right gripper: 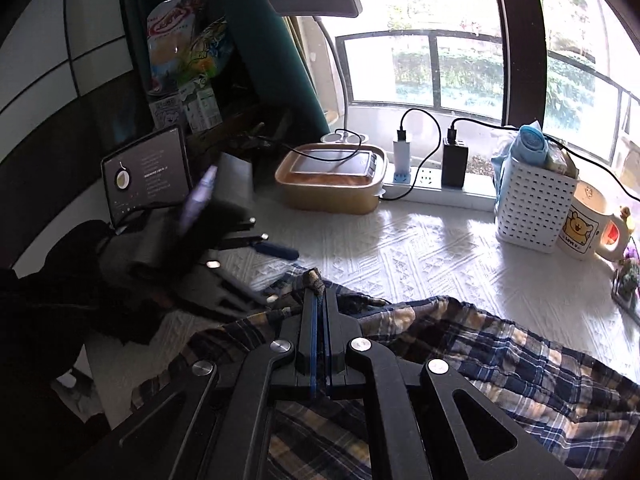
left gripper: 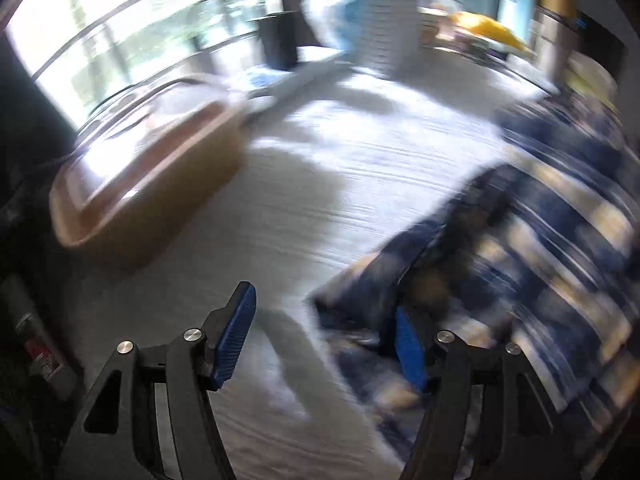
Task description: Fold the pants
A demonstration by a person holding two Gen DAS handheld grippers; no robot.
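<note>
While the left wrist view is smeared by motion blur, the left gripper (left gripper: 324,334) shows its blue pads (left gripper: 236,334) standing well apart above the white cloth (left gripper: 360,168), with nothing pressed between them. The plaid pants (left gripper: 532,248) lie heaped on the cloth, and their near edge reaches under the right-hand pad. Beyond the pants on the cloth sit a tan lidded box (left gripper: 148,184), a dark cup (left gripper: 278,42) and a white basket (left gripper: 386,30) against the window.

In the right wrist view, which is sharp, the right gripper (right gripper: 319,292) has its jaws clamped flat together on a pinch of the pants (right gripper: 500,360), a dark tuft of fabric poking out past the tips. The rest of the pants trail back beneath the gripper and spread across the white cloth (right gripper: 420,248). Just beside the pinched fabric, the left gripper (right gripper: 260,268) appears blurred, its jaws apart over the edge of the pants. Farther from the pants stand the tan box (right gripper: 330,184), a power strip (right gripper: 432,188) carrying two chargers, the basket (right gripper: 534,208) and a bear mug (right gripper: 588,224). A tablet (right gripper: 148,172) leans beyond the left gripper, its screen lit.
</note>
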